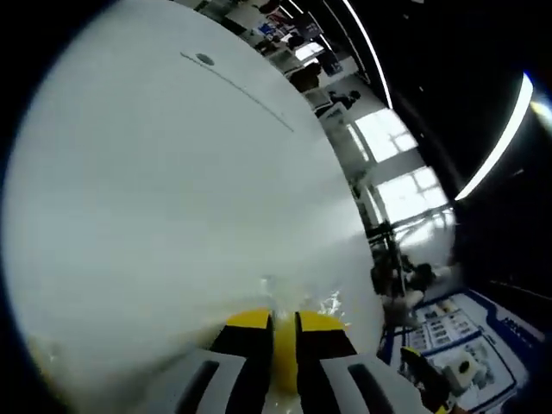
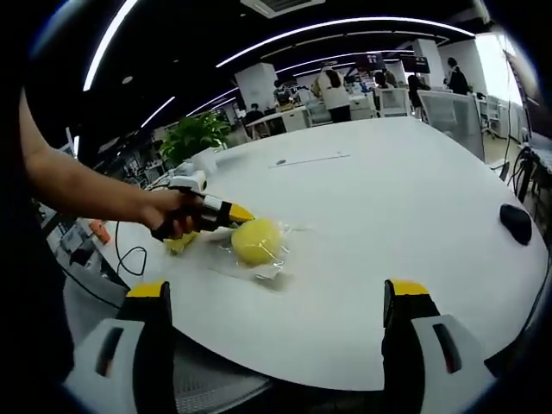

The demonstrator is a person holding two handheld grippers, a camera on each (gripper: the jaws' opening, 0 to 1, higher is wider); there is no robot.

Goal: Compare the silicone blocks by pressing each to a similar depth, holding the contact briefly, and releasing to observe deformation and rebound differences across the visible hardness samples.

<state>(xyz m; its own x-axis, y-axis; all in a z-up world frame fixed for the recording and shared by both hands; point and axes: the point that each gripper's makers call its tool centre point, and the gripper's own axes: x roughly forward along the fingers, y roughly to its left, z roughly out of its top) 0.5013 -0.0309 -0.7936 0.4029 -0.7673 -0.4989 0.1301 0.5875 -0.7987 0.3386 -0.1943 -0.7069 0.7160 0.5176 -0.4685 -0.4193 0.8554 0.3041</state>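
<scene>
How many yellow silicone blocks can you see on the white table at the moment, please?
1: a round yellow silicone block in clear wrapping lies on the white table, just ahead of the left gripper. A yellow patch under the person's hand could be another.

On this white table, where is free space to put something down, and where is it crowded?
The white table is bare between the yellow block and the dark object at the far edge. It is crowded by the block, where the left tongs and clear wrapping sit.
</scene>
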